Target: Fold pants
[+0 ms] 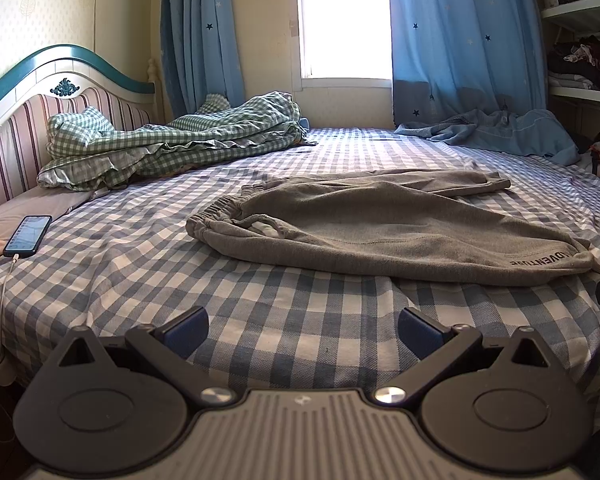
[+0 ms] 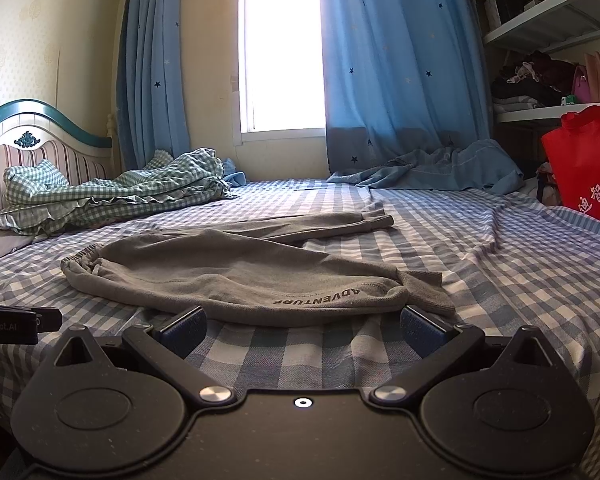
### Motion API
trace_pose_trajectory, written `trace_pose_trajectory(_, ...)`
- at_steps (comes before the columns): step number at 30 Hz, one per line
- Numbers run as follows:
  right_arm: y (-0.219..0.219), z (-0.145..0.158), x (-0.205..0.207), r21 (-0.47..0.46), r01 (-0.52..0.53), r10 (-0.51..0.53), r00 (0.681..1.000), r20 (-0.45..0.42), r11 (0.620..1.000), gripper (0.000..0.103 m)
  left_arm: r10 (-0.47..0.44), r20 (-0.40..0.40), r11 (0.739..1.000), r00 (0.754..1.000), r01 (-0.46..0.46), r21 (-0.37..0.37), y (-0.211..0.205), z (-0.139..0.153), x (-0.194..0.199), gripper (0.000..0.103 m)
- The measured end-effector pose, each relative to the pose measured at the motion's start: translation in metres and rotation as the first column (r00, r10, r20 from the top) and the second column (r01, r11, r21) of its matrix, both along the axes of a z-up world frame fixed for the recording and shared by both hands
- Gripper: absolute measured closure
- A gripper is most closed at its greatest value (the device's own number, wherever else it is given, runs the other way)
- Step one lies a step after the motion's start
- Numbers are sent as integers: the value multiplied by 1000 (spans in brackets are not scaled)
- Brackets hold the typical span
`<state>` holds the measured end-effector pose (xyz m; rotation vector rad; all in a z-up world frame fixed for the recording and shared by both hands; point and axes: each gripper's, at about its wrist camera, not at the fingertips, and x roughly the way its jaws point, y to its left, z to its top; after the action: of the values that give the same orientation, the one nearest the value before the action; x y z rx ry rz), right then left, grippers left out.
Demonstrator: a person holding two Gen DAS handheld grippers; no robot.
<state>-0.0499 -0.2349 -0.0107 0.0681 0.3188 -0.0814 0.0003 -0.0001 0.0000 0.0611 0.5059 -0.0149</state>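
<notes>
Grey sweatpants (image 1: 380,224) lie spread on the blue checked bed sheet (image 1: 140,264), waistband to the left, two legs running right, the near leg printed "ADVENTURE". They also show in the right wrist view (image 2: 236,276). My left gripper (image 1: 302,330) is open and empty, low over the sheet, short of the pants' near edge. My right gripper (image 2: 302,328) is open and empty, its fingertips at the near edge of the printed leg close to the cuff (image 2: 424,290). The left gripper's body shows at the left edge of the right wrist view (image 2: 16,322).
A phone (image 1: 28,235) on a cable lies at the bed's left edge. A crumpled green checked quilt (image 1: 172,140) sits by the striped headboard (image 1: 28,136). Blue cloth (image 1: 500,130) lies at the far right under the curtains. A red bag (image 2: 584,160) and shelves (image 2: 548,40) stand at right.
</notes>
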Motion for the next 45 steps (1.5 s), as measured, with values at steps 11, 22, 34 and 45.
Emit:
trace_pose_trajectory(11, 0, 0, 0, 0, 1, -1, 1000, -1, 1000, 0, -1, 0, 1000, 1000, 1, 0, 0, 0, 0, 0)
trace_pose_trajectory(22, 0, 0, 0, 0, 1, -1, 1000, -2, 1000, 0, 6, -15, 1000, 1000, -6, -3, 4, -4, 0, 0)
trace_pose_trajectory(34, -1, 9, -1, -1, -4, 4, 1000, 0, 1000, 0, 8, -157, 1000, 988, -7, 11, -5, 7, 3, 0)
trace_pose_trajectory(45, -20, 56, -5, 10, -130, 129, 987, 91, 991, 0, -77, -220, 937, 972, -5, -350, 28, 58, 34, 0)
